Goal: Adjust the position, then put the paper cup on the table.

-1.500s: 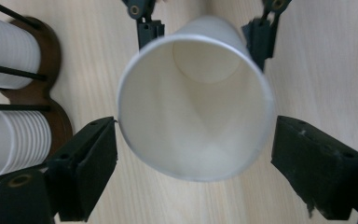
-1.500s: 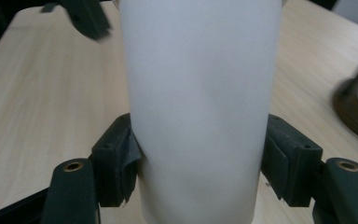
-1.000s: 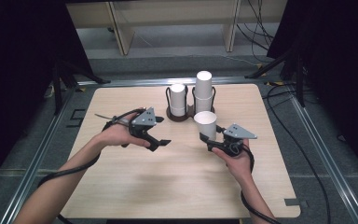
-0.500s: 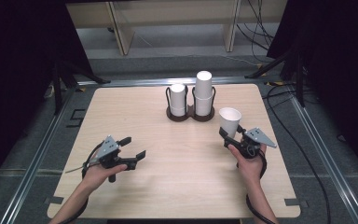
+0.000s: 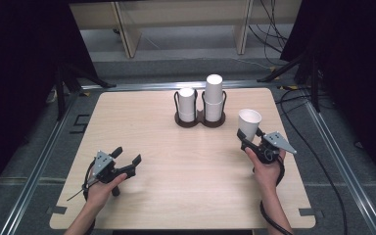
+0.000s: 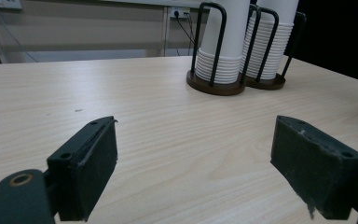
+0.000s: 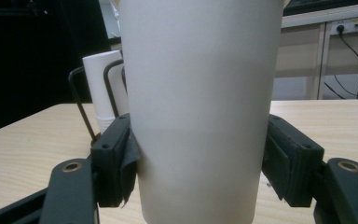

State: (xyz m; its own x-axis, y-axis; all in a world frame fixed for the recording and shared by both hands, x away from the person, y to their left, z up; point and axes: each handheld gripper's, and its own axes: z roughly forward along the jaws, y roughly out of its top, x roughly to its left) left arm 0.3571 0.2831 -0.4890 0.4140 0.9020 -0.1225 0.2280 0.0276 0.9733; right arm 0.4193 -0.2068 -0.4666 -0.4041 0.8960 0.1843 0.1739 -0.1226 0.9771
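Observation:
A single white paper cup (image 5: 248,123) stands upright between the jaws of my right gripper (image 5: 245,141) at the table's right side; in the right gripper view both pads press on the cup (image 7: 200,107). My left gripper (image 5: 129,160) rests low over the front left of the table, open, with nothing between its jaws (image 6: 193,172). Two stacks of white cups (image 5: 214,97) sit in a dark wire cup holder (image 5: 199,120) at the back centre, and that holder (image 6: 214,86) also appears ahead of the left gripper.
The wooden table (image 5: 186,186) is ringed by a metal floor frame (image 5: 34,161). Cables (image 5: 318,161) trail on the floor to the right. Shelving (image 5: 186,24) stands behind the table.
My left gripper has swung from the table's middle down to the front left. My right gripper has carried the cup rightward, away from the holder.

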